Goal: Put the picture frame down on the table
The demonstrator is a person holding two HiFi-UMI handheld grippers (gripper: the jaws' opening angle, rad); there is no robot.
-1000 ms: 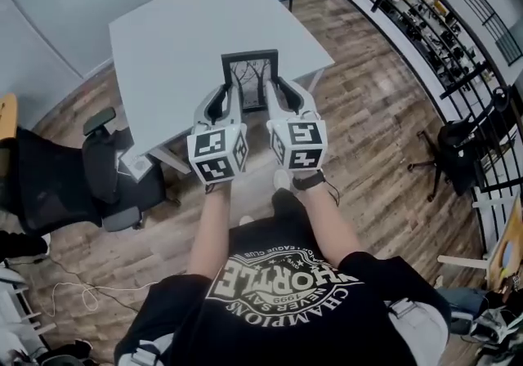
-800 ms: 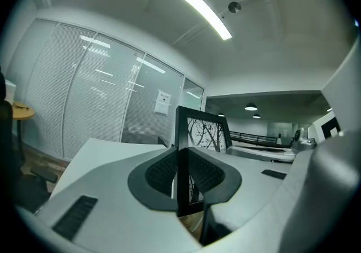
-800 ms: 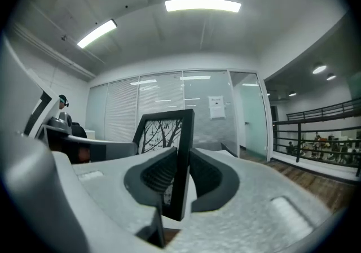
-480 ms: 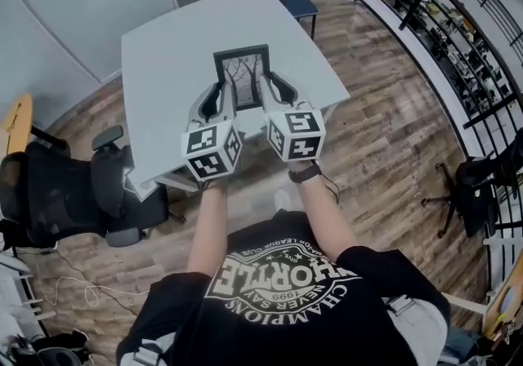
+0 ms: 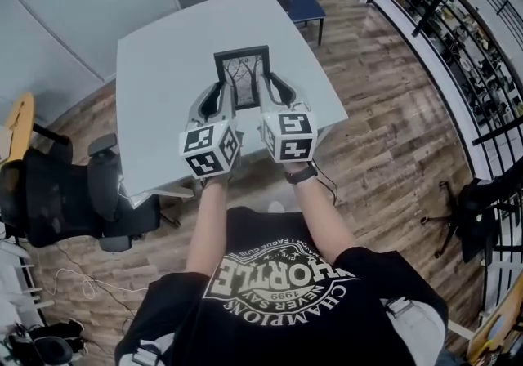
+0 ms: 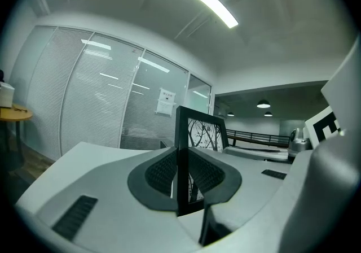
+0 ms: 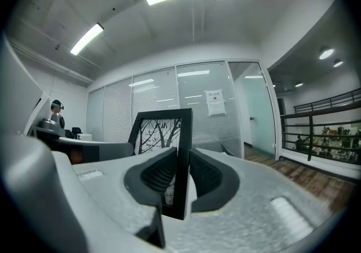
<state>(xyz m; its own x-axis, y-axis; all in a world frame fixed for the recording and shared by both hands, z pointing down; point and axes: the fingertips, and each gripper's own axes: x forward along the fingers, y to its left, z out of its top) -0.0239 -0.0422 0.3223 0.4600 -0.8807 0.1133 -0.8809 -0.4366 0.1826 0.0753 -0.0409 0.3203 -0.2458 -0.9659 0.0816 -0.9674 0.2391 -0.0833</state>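
Frame (image 5: 243,78), clamped at its side edges by left gripper (image 5: 219,95) and right gripper (image 5: 274,88), sits farther over the table (image 5: 163,62) than a second ago, seemingly ready for lowering.

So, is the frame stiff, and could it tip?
Probably stiff: the frame looks flat though the left claw and right claw grip only its side edges. Thin-edged, it may tip if stood upright on the table.
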